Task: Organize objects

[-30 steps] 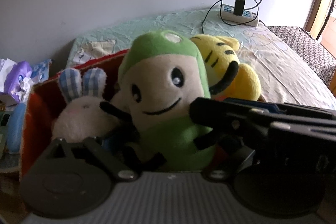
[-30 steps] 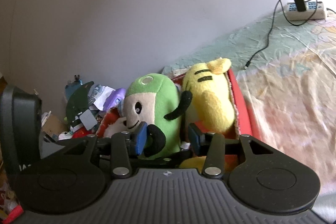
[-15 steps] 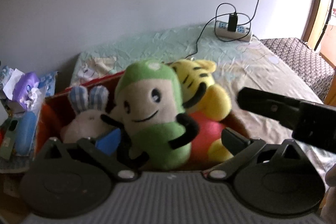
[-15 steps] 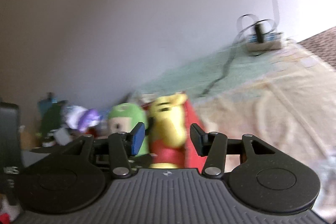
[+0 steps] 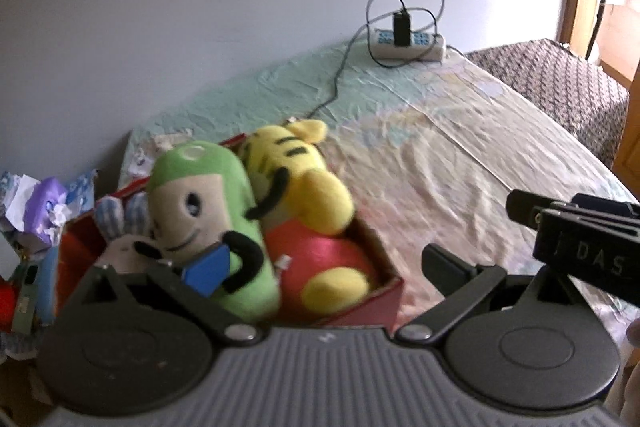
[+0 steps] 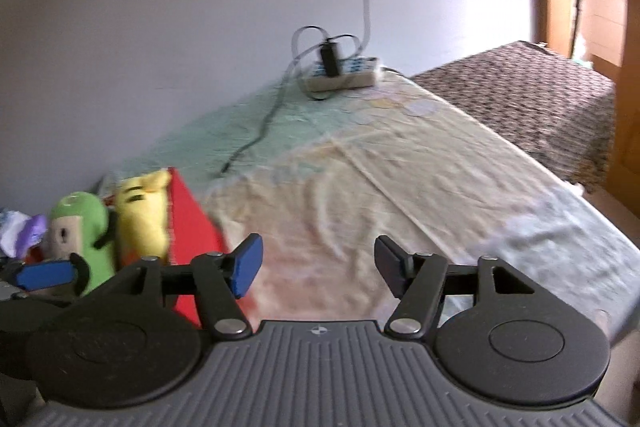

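1. Left wrist view: the left gripper [image 5: 326,269] hovers above the near edge of the red cardboard box [image 5: 362,311], fingers spread wide, holding nothing. Inside the box stand a green plush doll with a beige face [image 5: 208,223], a yellow striped tiger plush [image 5: 304,183] and a white plush rabbit with checked ears [image 5: 120,231]. The letters "DAS" show on the black device at right.
2. Right wrist view: the right gripper [image 6: 318,265] is spread, empty, over the pale patterned bedsheet [image 6: 400,187], beside the box.

Left wrist view: looks forward along the left tongs [image 5: 324,269], close above the red box [image 5: 360,307] of plush toys on the bed [image 5: 460,155]. Right wrist view: beside that box [image 6: 188,223], facing the power strip [image 6: 344,75]. The 2 views share box, bed and strip [image 5: 408,43].
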`<state>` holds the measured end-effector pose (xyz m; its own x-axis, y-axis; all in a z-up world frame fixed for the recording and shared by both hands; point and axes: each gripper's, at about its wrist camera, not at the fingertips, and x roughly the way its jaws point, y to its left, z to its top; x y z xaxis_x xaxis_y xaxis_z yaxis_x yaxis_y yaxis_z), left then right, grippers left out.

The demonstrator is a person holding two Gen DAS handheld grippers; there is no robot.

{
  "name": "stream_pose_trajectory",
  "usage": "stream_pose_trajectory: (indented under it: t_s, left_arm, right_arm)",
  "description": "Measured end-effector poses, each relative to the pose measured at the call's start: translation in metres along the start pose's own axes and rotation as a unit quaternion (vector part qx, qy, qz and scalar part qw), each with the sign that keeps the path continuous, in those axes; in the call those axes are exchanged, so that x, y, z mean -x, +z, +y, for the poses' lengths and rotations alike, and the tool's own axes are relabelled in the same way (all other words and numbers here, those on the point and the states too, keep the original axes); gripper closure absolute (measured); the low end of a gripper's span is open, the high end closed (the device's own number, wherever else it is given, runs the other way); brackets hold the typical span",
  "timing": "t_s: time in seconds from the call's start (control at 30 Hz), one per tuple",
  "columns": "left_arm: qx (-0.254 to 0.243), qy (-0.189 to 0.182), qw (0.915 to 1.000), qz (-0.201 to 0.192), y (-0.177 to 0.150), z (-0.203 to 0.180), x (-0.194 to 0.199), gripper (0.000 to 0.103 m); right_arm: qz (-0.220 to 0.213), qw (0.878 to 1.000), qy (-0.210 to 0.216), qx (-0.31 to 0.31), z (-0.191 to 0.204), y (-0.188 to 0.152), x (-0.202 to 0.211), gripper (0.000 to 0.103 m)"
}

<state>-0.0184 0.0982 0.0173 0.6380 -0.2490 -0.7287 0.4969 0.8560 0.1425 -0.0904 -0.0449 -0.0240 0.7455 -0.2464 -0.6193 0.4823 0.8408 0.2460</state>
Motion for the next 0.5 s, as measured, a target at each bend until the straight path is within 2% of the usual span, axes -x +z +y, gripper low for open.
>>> stream_pose_trajectory:
  t_s: [0.27,0.5]
  left_arm:
    - [-0.009,0.008,0.9996,0.025,0.002,-0.014,-0.009,0.002]
    - [0.009,0.032,0.9989,0.034,-0.002,0.002,-0.008,0.002]
  right_arm:
    - [0.014,0.999,-0.045,-0.016,-0.012,0.001,-0.008,0.029]
    - [0.036,0.999,-0.019,-0.005,0.007,0.003,-0.02,0.029]
